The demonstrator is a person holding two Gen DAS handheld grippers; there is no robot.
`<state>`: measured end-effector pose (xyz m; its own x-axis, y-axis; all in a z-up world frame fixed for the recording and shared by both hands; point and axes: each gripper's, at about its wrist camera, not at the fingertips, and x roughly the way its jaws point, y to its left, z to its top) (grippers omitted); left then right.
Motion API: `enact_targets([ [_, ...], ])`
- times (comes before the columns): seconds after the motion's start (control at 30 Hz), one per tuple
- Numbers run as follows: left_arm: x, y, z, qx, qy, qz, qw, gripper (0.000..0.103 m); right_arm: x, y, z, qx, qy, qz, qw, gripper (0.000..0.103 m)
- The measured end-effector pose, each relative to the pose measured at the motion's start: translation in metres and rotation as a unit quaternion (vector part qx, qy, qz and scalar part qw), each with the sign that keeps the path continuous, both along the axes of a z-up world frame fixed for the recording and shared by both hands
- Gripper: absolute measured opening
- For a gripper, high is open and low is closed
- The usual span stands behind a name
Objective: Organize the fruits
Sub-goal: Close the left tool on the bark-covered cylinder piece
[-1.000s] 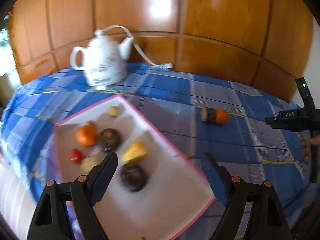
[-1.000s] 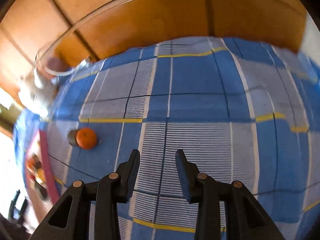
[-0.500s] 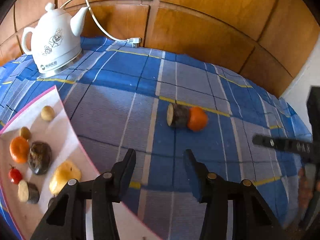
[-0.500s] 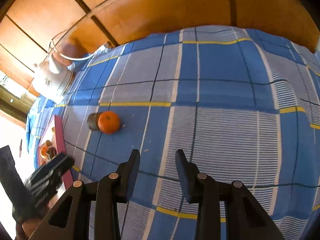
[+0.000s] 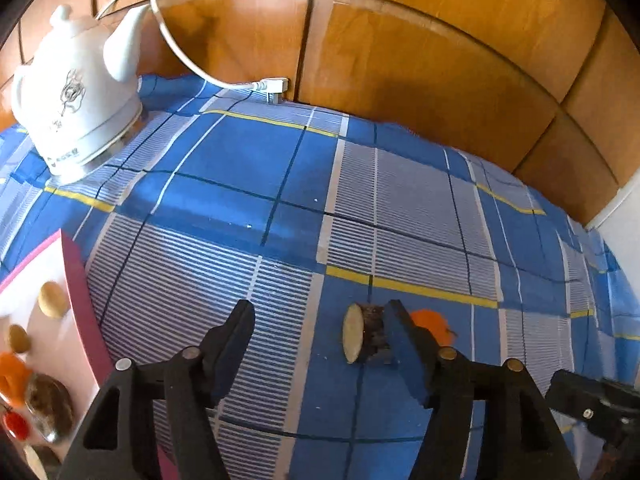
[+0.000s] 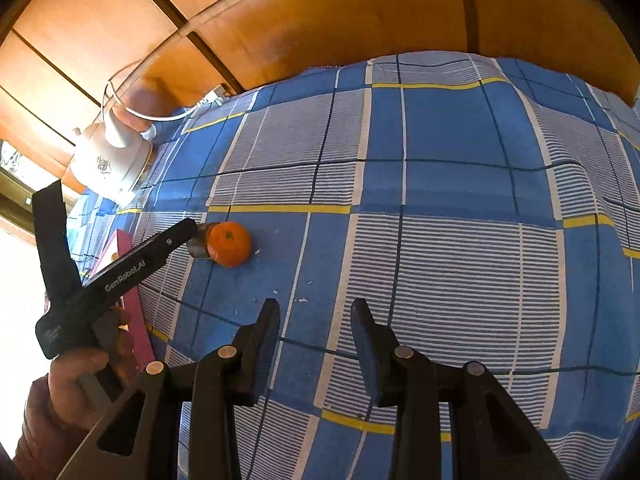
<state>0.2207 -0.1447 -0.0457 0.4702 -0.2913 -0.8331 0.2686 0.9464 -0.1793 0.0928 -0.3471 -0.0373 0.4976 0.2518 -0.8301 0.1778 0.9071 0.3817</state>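
Observation:
A dark cut fruit piece point(image 5: 366, 338) with a pale cut face lies on the blue checked tablecloth point(image 5: 248, 160), touching an orange point(image 5: 434, 324) on its right. My left gripper point(image 5: 320, 320) is open and empty, low over the cloth, with its right finger beside the dark piece and partly hiding the orange. In the right wrist view the orange point(image 6: 229, 243) and dark piece point(image 6: 200, 245) lie at the left, with the left gripper's finger tip at them. My right gripper point(image 6: 315, 320) is open and empty, well to the right of the fruit.
A pink-rimmed white tray point(image 5: 78, 300) holding several fruits sits at the left edge. A white electric kettle point(image 5: 76, 108) with a cord stands at the back left. Wooden panels point(image 5: 420, 60) rise behind the table.
My left gripper has moved right and forward, away from the tray, and now reaches the dark piece and orange; its jaws have opened wider. My right gripper has hardly moved.

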Motion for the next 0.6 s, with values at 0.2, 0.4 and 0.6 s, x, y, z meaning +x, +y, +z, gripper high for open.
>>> enact_targets([
  [0.2,-0.027,0.002,-0.003,0.040,0.008,-0.051,0.9979,0.069,-0.001,-0.001,0.000,0.003,0.001,-0.002,1.000,0.037],
  [0.4,-0.063,0.009,-0.007,0.052,0.016,-0.100,0.9935,0.069,-0.002,-0.001,0.000,0.004,0.003,-0.005,1.000,0.037],
  [0.6,-0.051,0.005,0.009,0.037,-0.007,-0.080,0.9961,0.069,-0.004,0.002,0.000,0.005,0.003,-0.002,1.000,0.037],
])
